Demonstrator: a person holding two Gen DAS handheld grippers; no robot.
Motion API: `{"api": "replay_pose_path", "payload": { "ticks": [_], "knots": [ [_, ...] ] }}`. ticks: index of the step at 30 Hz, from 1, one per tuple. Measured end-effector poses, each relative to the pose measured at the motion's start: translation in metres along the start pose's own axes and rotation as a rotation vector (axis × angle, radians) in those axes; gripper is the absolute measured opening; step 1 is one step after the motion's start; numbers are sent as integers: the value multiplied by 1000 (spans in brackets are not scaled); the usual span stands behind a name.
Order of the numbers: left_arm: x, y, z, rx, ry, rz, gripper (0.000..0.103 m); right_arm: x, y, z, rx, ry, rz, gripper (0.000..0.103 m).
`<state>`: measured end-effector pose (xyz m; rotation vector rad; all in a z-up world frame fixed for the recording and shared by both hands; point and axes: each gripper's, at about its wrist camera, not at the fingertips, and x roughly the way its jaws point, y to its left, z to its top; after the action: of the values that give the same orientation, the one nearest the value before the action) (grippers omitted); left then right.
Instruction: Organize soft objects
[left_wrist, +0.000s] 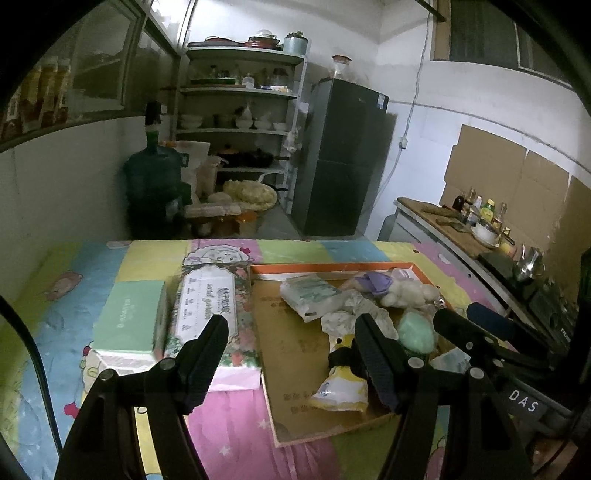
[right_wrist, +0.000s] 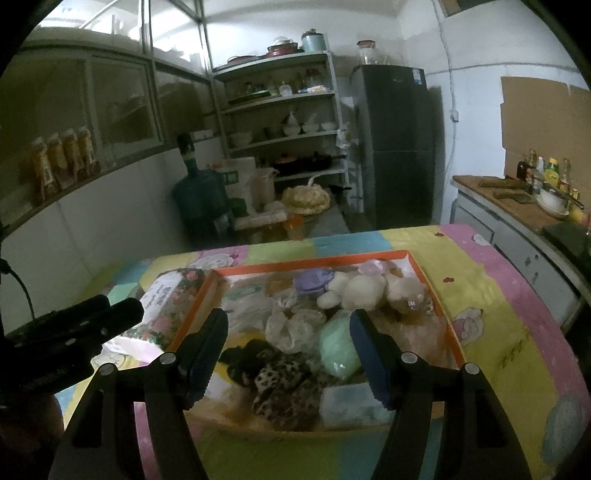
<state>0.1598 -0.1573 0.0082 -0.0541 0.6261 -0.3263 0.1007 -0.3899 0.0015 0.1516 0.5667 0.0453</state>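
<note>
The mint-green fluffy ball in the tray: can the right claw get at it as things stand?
Probably yes. The mint-green fluffy ball lies on top of the pile, uncovered, just ahead of the empty, open right claw; only the leopard-print cloth sits beside it.

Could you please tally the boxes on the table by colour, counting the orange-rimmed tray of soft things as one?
Mint green box: 1
Floral box: 1
Orange-rimmed cardboard tray: 1
Total: 3
</note>
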Motion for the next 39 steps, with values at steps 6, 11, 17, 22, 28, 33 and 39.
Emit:
{"api": "replay_pose_path", "payload": {
  "ticks": [6, 11, 17, 22, 28, 33, 39],
  "knots": [
    [-15, 3, -5, 1, -21, 25, 71, -11, 10, -5, -10, -19, -7, 70],
    [-28, 9, -11, -5, -40, 67, 71, -17, 20, -11, -10, -19, 8, 70],
    [-45, 14, -20, -3, -63, 112, 71, -28, 37, -19, -24, -31, 0, 70],
    [-60, 15, -27, -10, -82, 130, 71, -42, 61, -27, -84, -76, -56, 70],
    [-82, 18, -41, -11, -115, 174, 70, -61, 84, -42, -106, -118, -41, 70],
    [-101, 26, -52, -36, -125, 185, 70, -74, 94, -52, -82, -138, -25, 70],
    [-121, 32, -67, -64, -135, 233, 70, -94, 109, -63, -79, -184, -36, 70]
  ]
}}
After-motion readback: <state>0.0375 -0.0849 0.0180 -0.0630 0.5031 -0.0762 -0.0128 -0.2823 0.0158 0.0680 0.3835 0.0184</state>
